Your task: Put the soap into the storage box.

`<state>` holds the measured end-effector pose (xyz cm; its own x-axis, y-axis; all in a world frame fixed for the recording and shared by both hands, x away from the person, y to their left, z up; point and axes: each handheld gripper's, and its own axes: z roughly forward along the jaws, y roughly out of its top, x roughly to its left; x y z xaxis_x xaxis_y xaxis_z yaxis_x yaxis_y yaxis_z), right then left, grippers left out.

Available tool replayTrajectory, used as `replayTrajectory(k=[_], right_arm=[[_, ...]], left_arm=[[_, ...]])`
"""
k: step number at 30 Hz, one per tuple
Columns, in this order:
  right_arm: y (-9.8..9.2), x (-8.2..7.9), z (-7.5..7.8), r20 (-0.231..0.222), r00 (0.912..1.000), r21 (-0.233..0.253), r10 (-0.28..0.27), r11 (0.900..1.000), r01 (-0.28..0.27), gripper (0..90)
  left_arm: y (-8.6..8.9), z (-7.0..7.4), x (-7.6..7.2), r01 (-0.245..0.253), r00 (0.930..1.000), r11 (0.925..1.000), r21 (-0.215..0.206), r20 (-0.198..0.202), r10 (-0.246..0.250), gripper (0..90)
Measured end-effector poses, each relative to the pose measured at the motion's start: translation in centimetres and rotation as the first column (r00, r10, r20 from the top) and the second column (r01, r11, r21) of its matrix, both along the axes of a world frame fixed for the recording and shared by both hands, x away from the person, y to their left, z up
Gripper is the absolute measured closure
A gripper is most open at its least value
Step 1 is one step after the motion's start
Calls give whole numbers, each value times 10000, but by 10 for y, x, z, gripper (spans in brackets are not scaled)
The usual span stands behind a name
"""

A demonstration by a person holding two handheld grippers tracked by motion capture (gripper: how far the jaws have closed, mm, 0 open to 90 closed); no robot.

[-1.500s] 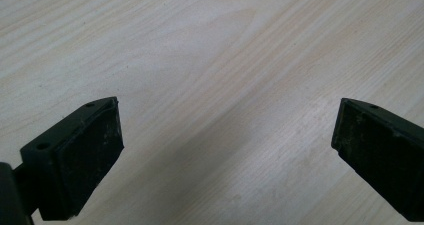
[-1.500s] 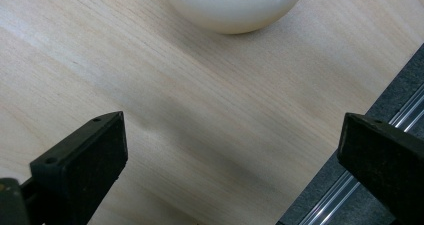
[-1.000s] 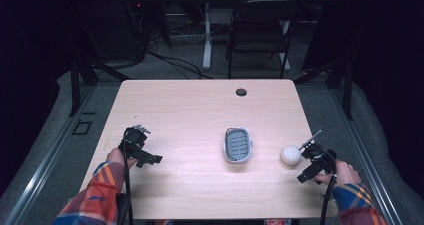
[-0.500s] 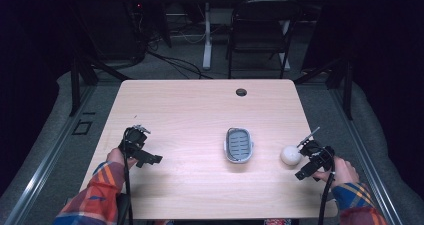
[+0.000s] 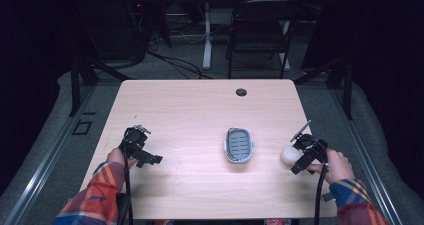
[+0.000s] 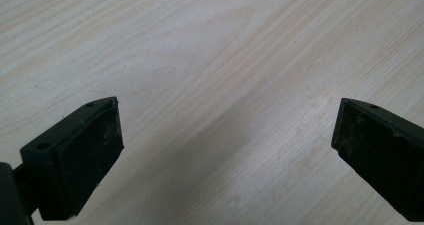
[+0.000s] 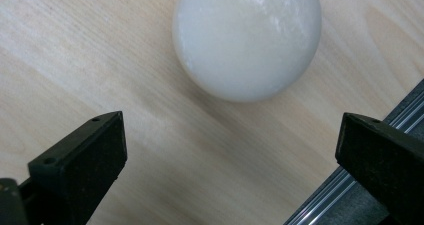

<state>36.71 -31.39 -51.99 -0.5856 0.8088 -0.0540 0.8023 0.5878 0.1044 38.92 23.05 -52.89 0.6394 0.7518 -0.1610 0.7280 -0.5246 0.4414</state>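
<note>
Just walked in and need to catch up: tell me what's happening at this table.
A person sits at a wooden table with a gripper in each hand. The right gripper is open and right by a white ball near the table's right edge; the ball lies just beyond its jaws, not yet gripped. The left gripper is open over bare wood. A small grey slotted tray sits untouched between them.
</note>
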Motion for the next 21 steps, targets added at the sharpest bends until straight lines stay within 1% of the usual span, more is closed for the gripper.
replayTrajectory(k=[1, 2, 3, 4, 5, 6, 7, 8, 9, 10, 11, 13, 14, 15, 16, 17, 18, 19, 20, 21], right_arm=[[2, 2, -3, 247, 9996, 188, -97, 9998, 92, 0], [2, 2, -3, 247, 9996, 188, -97, 9998, 92, 0], [3, 5, -2, 155, 9997, -25, 175, 9998, -175, 0], [4, 7, -3, 205, 9998, 84, 11, 10000, -12, 0], [6, 12, -1, -5, 9995, -230, 322, 9992, -322, 0], [6, 12, -1, -5, 9995, -230, 322, 9992, -322, 0], [8, 13, -5, 243, 9996, 270, -125, 9996, 119, 0], [8, 13, -5, 243, 9996, 270, -125, 9996, 119, 0], [9, 16, -5, 151, 9999, 176, 63, 9998, -65, 0], [10, 19, -2, -284, 9994, -94, 214, 9997, -217, 0], [13, 22, -4, -25, 9998, -25, 174, 9998, -174, 0], [14, 24, -4, -111, 9996, 45, 249, 9997, -249, 0], [15, 26, -3, -126, 9992, -149, 385, 9991, -387, 0], [18, 29, -4, -148, 9994, -59, 302, 9995, -303, 0], [18, 29, -4, -148, 9994, -59, 302, 9995, -303, 0], [19, 31, -5, -78, 9994, -175, 325, 9993, -326, 0], [20, 32, -6, -58, 9995, -149, 308, 9994, -309, 0], [21, 36, -3, -358, 9972, -486, 657, 9965, -674, 0], [23, 34, -8, -5, 9997, -101, 261, 9996, -261, 0], [25, 36, -6, -230, 9991, -215, 346, 9992, -351, 0]], left_arm=[[0, 0, 0, 14, 10000, 10000, 5, 1, -14, 0], [0, 0, 0, 14, 10000, 10000, 5, 1, -14, 0], [0, 0, 0, 14, 10000, 10000, 11, 2, -14, 0], [0, 0, 0, 17, 10000, 10000, 15, -5, -17, 0], [0, 0, 0, -15, 10000, 10000, -1, -6, 15, 0], [0, 0, 0, -15, 10000, 10000, -1, -6, 15, 0], [0, 0, 0, 0, 10000, 10000, 0, -19, 0, 0], [0, 0, 0, 0, 10000, 10000, 0, -19, 0, 0], [0, 0, 0, 22, 10000, 10000, 25, -27, -22, 0], [0, 0, 0, -16, 10000, 10000, 0, -41, 16, 0], [0, 0, 0, 9, 10000, 10000, 13, -29, -9, 0], [0, 0, 0, -8, 10000, 10000, -1, -43, 8, 0], [0, 0, 0, -20, 10000, 10000, -12, -31, 20, 0], [0, -1, 0, -16, 10000, 10000, -10, -39, 15, 0], [0, -1, 0, -16, 10000, 10000, -10, -39, 15, 0], [0, -1, 0, -16, 10000, 10000, -22, -44, 16, 0], [0, 0, 0, 6, 10000, 10000, -2, -45, -6, 0], [0, -1, 0, -34, 10000, 10000, -34, -76, 34, 0], [0, -1, 0, -30, 10000, 10000, -28, -77, 30, 0], [-1, -1, 0, -72, 9999, 10000, -54, -100, 71, 0]])
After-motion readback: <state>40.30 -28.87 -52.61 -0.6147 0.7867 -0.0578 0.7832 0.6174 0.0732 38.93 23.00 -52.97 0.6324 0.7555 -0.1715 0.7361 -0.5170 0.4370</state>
